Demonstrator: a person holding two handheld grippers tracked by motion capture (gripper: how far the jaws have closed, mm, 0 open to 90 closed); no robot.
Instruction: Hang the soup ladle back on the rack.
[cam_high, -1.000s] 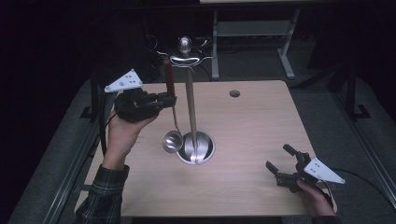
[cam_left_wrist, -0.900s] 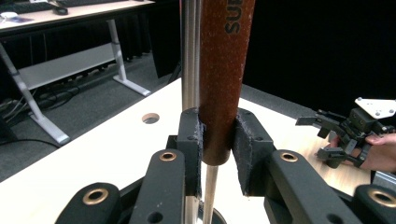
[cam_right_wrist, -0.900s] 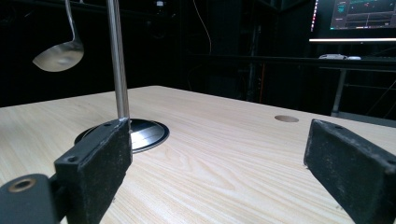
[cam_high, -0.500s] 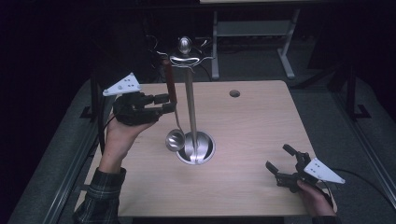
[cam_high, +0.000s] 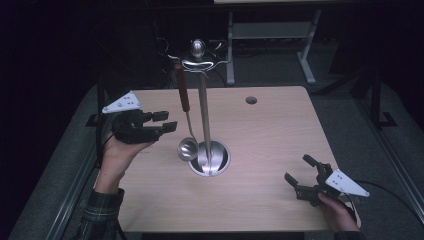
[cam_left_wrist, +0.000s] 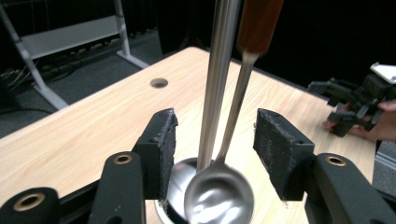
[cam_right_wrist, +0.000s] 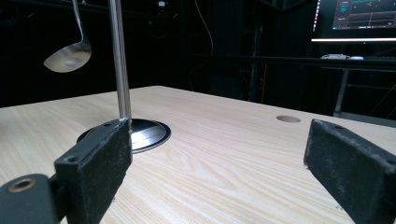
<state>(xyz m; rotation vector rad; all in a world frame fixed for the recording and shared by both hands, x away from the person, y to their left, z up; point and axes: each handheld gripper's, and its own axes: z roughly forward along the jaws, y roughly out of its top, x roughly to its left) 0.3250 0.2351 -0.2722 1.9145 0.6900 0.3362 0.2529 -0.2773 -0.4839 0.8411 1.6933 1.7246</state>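
Observation:
A steel ladle (cam_high: 187, 148) with a brown wooden handle (cam_high: 182, 88) hangs from a hook of the metal utensil stand (cam_high: 204, 115), whose round base (cam_high: 220, 160) rests mid-table. My left gripper (cam_high: 168, 121) is held up to the left of the ladle, open, a short gap from its handle. In the left gripper view the ladle bowl (cam_left_wrist: 219, 195) and the stand's pole (cam_left_wrist: 215, 84) lie between the open pads (cam_left_wrist: 164, 149) but beyond them. My right gripper (cam_high: 298, 170) sits open near the table's front right corner, nothing in it.
The wooden table (cam_high: 270, 130) has a small round hole (cam_high: 251, 100) at the back right. A metal frame (cam_high: 270, 35) stands on the floor behind the table. Beyond the right gripper's jaws, a lit monitor (cam_right_wrist: 355, 21) sits on another desk.
My left gripper has let go of the ladle handle and drawn back to the left and down. The ladle now hangs free on the stand. The right gripper has not moved.

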